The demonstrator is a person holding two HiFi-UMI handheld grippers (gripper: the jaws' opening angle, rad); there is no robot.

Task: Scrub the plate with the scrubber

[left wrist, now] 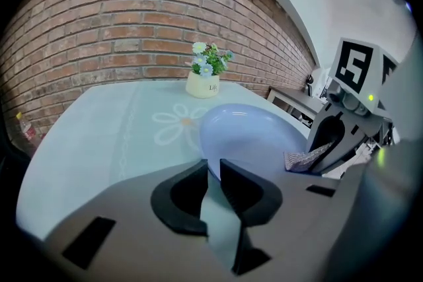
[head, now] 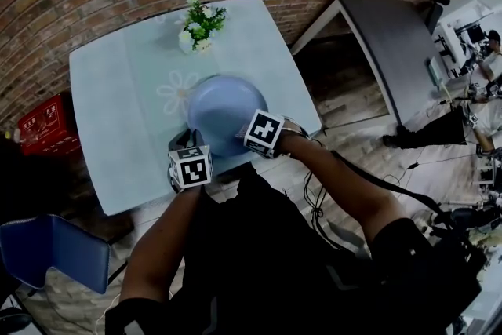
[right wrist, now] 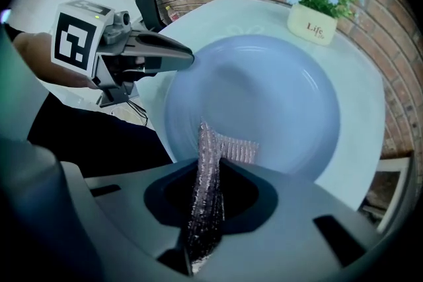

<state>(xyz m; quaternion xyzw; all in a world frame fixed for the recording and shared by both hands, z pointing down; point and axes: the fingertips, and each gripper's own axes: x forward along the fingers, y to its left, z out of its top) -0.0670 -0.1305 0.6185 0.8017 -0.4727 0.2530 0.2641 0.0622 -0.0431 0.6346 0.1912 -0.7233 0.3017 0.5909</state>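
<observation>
Flowerpot (head: pixel 201 29) behind plate (head: pixel 223 110) (both on table (head: pixel 118 129)).

Flower pot (head: pixel 201 27) on pale table (head: pixel 110 110)

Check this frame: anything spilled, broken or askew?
Nothing stands out. The plate is whole, rim clamped by the left gripper; the right gripper pinches the scrubber over it. Flower pot upright, no spill on the table.

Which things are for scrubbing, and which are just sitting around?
For the job: blue plate, scrubber, left claw gripping the plate's rim, right claw pinching the scrubber.
Just around: flower pot, blue chair, red crate.
</observation>
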